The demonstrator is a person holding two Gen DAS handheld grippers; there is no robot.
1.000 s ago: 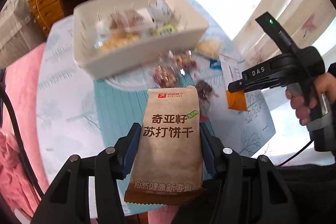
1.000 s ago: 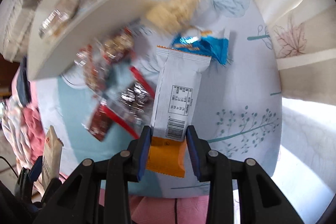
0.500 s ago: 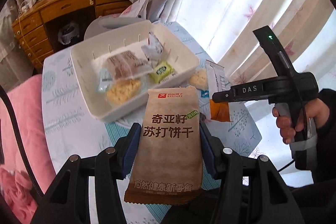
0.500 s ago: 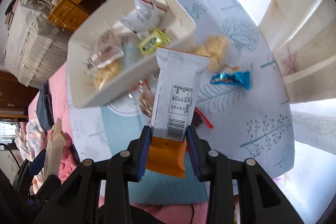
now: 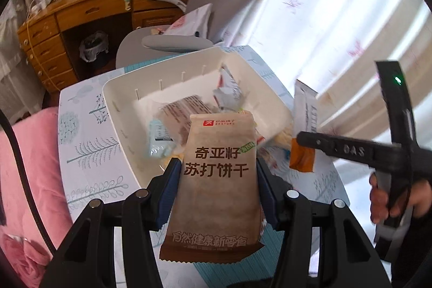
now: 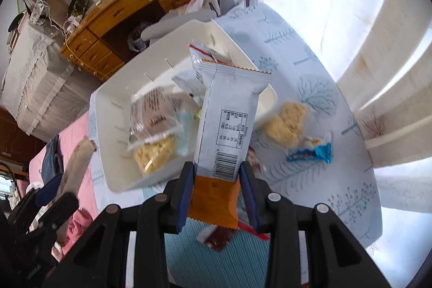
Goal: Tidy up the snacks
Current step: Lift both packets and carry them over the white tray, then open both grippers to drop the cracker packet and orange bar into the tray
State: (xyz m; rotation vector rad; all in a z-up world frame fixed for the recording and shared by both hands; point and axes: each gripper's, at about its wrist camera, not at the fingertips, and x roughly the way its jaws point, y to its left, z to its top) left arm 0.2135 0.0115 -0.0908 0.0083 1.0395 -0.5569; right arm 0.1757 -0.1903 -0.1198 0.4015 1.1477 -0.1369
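Two grippers each hold a snack above the near side of the table. The left gripper (image 5: 217, 174) pinches a brown cracker packet (image 5: 218, 180) by its long edges, upright, black Chinese lettering facing the camera. The right gripper (image 6: 216, 177) clamps a white and orange bar wrapper (image 6: 225, 131) at the line where its colours meet, barcode showing, serrated top edge up. Below lies a teal ribbed mat (image 6: 216, 261) with a dark red wrapper (image 6: 218, 238) on it. Just beyond stands the white bin (image 6: 101, 131), holding several packets with bare floor at its far side. To its right, on the tree-print tablecloth (image 6: 318, 88), lie a yellow cake packet (image 6: 286, 122) and a blue wrapper (image 6: 310, 153), close together. Farther back are a grey chair (image 5: 189, 42) and a wooden desk (image 5: 89, 18).
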